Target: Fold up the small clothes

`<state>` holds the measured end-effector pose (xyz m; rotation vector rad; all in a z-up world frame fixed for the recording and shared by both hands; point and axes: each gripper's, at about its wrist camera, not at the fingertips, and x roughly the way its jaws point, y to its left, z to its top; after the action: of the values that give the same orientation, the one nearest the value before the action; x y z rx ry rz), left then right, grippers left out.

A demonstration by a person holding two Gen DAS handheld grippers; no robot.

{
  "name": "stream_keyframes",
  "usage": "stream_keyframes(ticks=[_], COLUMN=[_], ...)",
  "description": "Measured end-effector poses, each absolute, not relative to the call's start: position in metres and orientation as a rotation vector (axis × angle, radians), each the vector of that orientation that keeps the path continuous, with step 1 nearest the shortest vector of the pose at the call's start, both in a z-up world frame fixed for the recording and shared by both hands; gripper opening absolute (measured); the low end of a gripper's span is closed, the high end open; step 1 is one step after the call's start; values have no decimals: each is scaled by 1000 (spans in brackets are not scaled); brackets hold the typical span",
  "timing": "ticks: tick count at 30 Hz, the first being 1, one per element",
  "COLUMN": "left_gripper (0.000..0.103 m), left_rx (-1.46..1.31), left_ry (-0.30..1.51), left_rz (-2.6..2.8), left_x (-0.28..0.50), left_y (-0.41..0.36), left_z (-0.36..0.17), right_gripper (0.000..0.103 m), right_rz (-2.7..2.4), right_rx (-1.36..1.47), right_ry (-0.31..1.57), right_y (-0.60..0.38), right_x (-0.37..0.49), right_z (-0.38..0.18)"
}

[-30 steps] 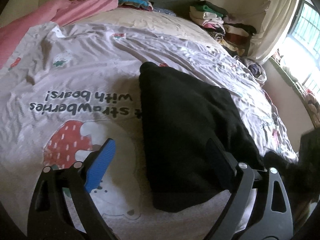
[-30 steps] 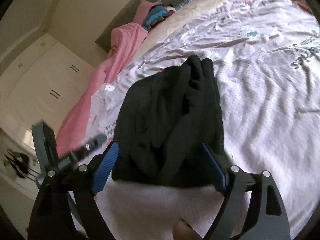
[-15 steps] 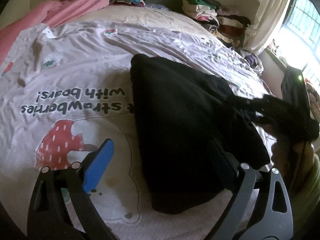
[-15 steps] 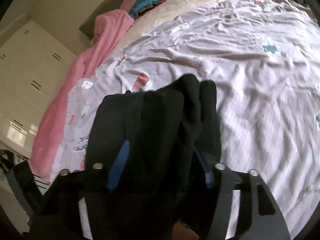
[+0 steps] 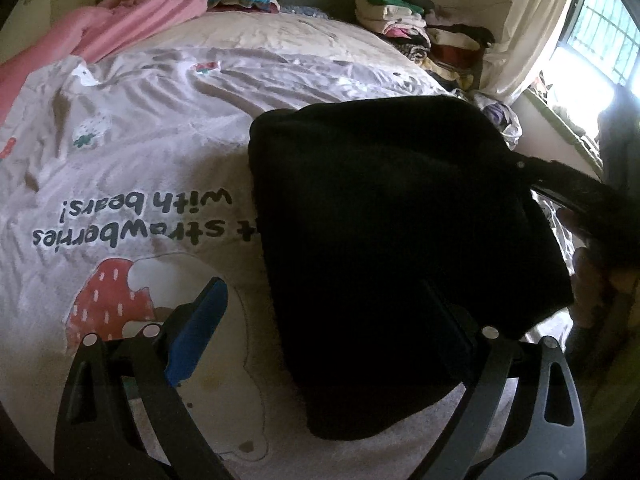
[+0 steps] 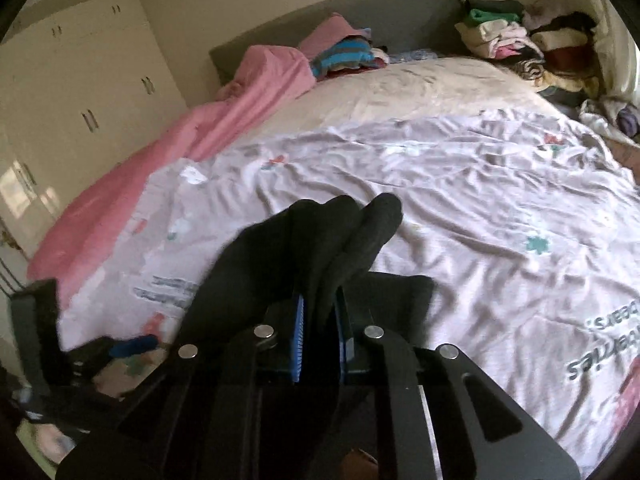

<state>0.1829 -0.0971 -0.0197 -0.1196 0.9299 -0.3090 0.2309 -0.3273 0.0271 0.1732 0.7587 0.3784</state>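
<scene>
Printed bedsheet (image 6: 500, 200) underneath; right gripper (image 6: 320, 340) has just closed, now clamped on the black garment (image 5: 392, 240) edge, left gripper (image 5: 324, 332) spread wide (its right finger rests on cloth). Fold starting: next, carry that edge across. Stacks (image 5: 416, 28) beyond.

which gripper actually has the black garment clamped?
The right gripper: its blue pads pinch the black garment. The left gripper stands open, nothing clamped.
</scene>
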Motion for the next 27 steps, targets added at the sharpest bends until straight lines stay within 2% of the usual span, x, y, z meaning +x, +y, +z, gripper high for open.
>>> stream_keyframes(ticks=[9, 13, 16, 18, 21, 24, 27], left_gripper=[88, 88, 88, 88, 88, 88, 88], left_rx=[-130, -126, -121, -124, -124, -128, -158], left_ry=[974, 979, 981, 981, 979, 973, 971], left_rz=[-352, -352, -352, -352, -354, -356, -358], left_x=[180, 178, 176, 175, 172, 169, 165], left_y=[-106, -107, -107, -107, -107, -106, -102], left_z=[-34, -36, -37, -37, -36, -35, -33], right_gripper=[12, 15, 25, 38, 53, 63, 68], right_rz=[283, 271, 261, 260, 279, 305, 329], right_rx=[177, 196, 222, 237, 273, 314, 354], right_ry=[846, 851, 866, 875, 858, 836, 834], right_y=[-345, -347, -351, -355, -362, -369, -374], right_x=[236, 230, 222, 216, 198, 179, 163], right_z=[-31, -35, -28, -24, -12, -2, 0])
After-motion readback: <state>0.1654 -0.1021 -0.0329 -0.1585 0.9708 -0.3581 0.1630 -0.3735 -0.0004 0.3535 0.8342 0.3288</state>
